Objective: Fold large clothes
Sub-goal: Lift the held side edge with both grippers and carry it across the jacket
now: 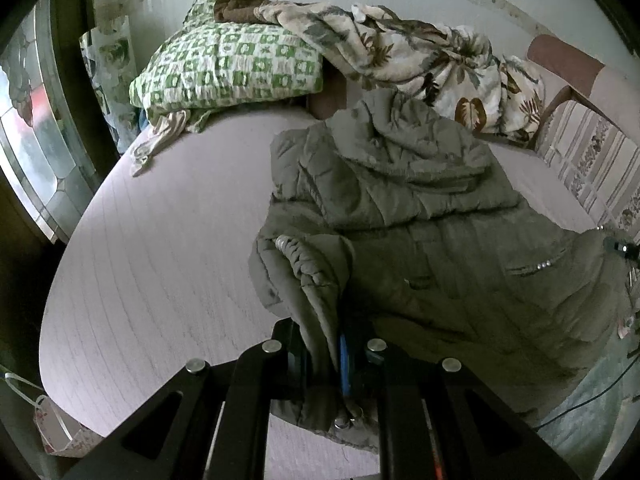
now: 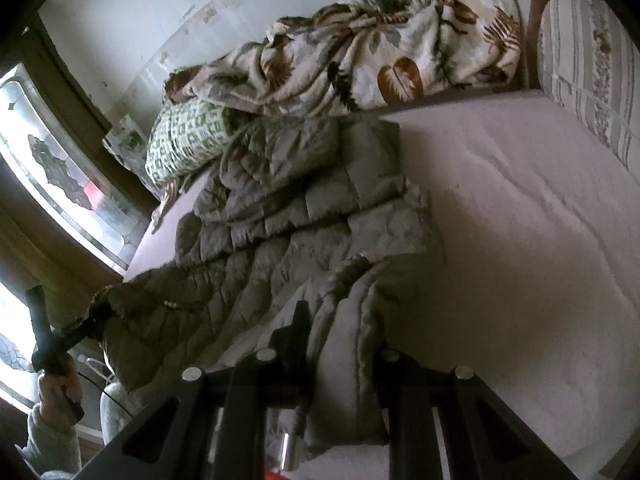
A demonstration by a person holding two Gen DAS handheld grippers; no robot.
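- Right up against the left wrist lens, the left claw (image 1: 326,354) is clamping a fold of the olive puffer jacket (image 1: 420,216), pinched tight near the cuffed sleeve.
- Same deal in the other view: the right claw (image 2: 340,344) is closed on the jacket's (image 2: 280,216) pale-lined edge, fabric bunching between the fingers.
- Jacket itself is sprawling across the bed (image 1: 160,248), hood end pointing toward the pillows, near hem hanging from both claws.
- Bed is wearing a plain pinkish sheet, wrinkling a bit on the bare side (image 2: 520,220).
- Up at the head, a green-and-white checked pillow (image 1: 228,64) is sitting with a leaf-print blanket (image 1: 420,52) heaped partly over it.
- Striped, padded bed end (image 2: 588,60) is showing on the right.
- Window with patterned glass (image 1: 36,128) is letting in light on the left; wall behind looks scuffed.
- Person's hand (image 2: 56,392) in a grey sleeve is gripping the left tool's handle.
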